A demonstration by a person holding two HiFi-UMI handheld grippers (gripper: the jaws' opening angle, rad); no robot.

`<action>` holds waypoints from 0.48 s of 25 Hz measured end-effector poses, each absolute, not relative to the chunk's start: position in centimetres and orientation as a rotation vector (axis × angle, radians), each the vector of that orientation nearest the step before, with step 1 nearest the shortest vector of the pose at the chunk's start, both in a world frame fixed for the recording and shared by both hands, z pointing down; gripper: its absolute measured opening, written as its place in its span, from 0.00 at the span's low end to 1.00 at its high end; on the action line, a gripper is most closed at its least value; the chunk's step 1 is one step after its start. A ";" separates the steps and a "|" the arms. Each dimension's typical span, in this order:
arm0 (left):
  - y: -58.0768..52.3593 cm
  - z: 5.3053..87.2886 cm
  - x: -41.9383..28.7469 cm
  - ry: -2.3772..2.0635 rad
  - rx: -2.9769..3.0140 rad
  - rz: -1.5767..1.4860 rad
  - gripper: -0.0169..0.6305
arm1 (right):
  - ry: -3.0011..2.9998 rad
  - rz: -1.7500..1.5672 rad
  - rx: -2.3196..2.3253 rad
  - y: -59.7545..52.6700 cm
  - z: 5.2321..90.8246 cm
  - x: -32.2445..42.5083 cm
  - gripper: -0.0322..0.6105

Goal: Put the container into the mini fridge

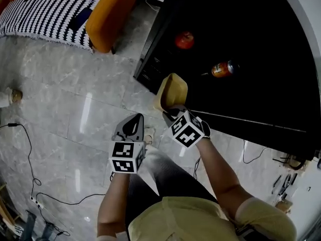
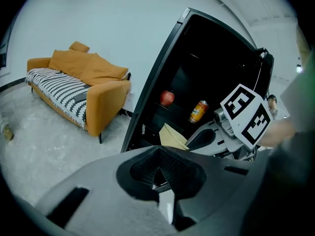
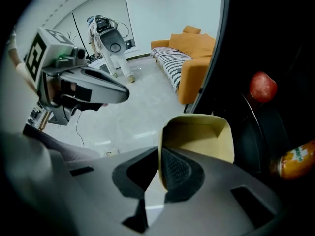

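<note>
Right gripper [image 3: 160,173]: clenched on one side wall of the container [image 3: 199,141], with the thin wall running down between the two pads. Gripping the rim leaves the base free for setting down.
Container position: in the air in front of the open fridge [image 1: 251,24], near its front edge and not yet inside. It touches nothing but the jaws.
Container attitude: tilted, so the head view and the right gripper view both look into its mouth. It looks empty, so the tilt should cost nothing (judgement).
Left gripper [image 2: 157,173]: jaws together with nothing between them. It is held low over the floor [image 1: 75,114], beside the right gripper and apart from the container. It is probably parked there because the fridge is already open and one gripper can carry the load.
Fridge contents: an apple [image 1: 184,40] and an orange can [image 1: 222,69] sit inside, apart from each other. In the left gripper view the container is lower than both. The rest of the interior is too dark to pick out a free spot.
Step (judged): carrying in. The placement is not done.
Next move needs: a path clear of the apple and can, and a level base before the jaws release.
Risk: held by a single wall, the container could pivot if it bumps a shelf edge.
Surroundings: a sofa [image 1: 108,14] stands to the left of the fridge, and a cable [image 1: 30,159] trails on the floor well clear of the work.
</note>
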State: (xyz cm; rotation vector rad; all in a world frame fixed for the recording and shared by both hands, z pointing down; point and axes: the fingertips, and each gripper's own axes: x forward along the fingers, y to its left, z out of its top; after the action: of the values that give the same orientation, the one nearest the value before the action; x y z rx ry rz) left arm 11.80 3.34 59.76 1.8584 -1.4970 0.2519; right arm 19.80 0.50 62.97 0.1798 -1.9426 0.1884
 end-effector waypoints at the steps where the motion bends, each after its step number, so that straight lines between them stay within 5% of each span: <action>1: 3.2 60.0 12.0 -1.499 1.854 0.248 0.06 | -1.937 0.182 0.183 0.1 63.3 19.8 0.10; 12: 1.2 62.1 13.2 -1.518 1.831 0.216 0.06 | -1.879 0.134 0.260 -4.0 65.3 21.0 0.10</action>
State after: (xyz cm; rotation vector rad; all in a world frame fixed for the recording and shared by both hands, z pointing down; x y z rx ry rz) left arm 13.22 1.18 62.11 1.8313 -1.5184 0.2162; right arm 20.98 -4.01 65.25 0.2605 -1.8785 0.1339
